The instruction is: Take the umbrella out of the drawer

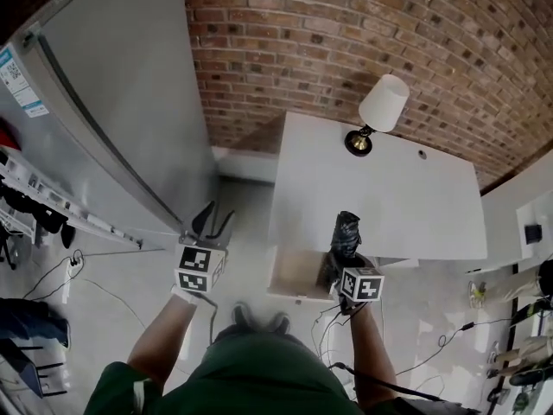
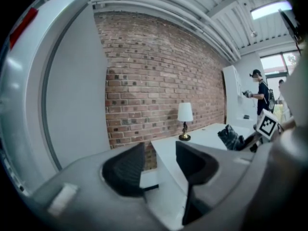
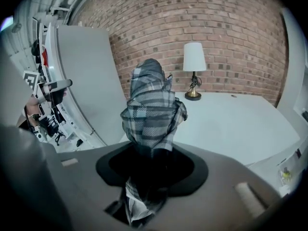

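**Jaws of both grippers, with the umbrella held in the right one**

Jaws of the left gripper (image 1: 218, 215) stand apart with nothing between them, while those of the right gripper (image 1: 343, 258) are closed on the folded umbrella (image 1: 347, 229).

Head view: the umbrella rises from the right gripper and shows over the front edge of the white table (image 1: 406, 206), just beside the open drawer (image 1: 292, 295), whose visible inside is bare. A lamp (image 1: 380, 111) stands at the table's far edge against the brick wall (image 1: 346, 41). The left gripper is in front of a tall grey cabinet (image 1: 112, 102).

Left gripper view: both fingers (image 2: 126, 170) are spread, and only the table (image 2: 207, 134) and floor show in the gap. The umbrella (image 2: 230, 137) appears at the right, above the table.

Right gripper view: the plaid umbrella (image 3: 153, 109) fills the gap between the jaws of the right gripper (image 3: 151, 165) and stands up from them, its lower end behind them. The lamp (image 3: 194, 69) lies beyond.
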`<act>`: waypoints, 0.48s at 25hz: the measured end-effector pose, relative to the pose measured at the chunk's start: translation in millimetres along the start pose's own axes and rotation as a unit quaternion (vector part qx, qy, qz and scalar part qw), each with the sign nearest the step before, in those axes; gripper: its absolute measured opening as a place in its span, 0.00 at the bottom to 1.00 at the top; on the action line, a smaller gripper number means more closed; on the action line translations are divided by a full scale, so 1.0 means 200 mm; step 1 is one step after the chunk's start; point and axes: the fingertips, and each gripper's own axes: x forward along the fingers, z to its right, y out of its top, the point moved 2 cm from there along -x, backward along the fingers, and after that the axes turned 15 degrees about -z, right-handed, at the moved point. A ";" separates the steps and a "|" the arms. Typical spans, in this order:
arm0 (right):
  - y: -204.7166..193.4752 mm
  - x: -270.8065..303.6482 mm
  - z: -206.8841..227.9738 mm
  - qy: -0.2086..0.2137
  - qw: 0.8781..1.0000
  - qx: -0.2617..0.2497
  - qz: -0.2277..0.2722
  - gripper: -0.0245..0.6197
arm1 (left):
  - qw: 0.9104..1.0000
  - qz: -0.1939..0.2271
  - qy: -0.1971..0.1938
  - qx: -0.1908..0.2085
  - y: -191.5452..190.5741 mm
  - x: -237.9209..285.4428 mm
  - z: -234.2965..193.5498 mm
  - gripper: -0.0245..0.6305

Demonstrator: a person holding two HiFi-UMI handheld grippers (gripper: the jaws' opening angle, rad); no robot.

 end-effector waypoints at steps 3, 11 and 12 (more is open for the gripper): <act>0.10 -0.12 0.01 -0.006 0.999 0.007 0.036 0.30 | 1.000 0.023 0.000 0.010 0.11 -0.04 -0.01 0.34; 0.29 -0.32 0.06 -0.046 0.995 0.019 0.090 0.30 | 0.998 0.057 -0.023 0.018 0.22 -0.05 -0.08 0.34; 0.30 -0.32 0.06 -0.051 0.995 0.020 0.089 0.30 | 0.998 0.058 -0.027 0.018 0.22 -0.04 -0.09 0.34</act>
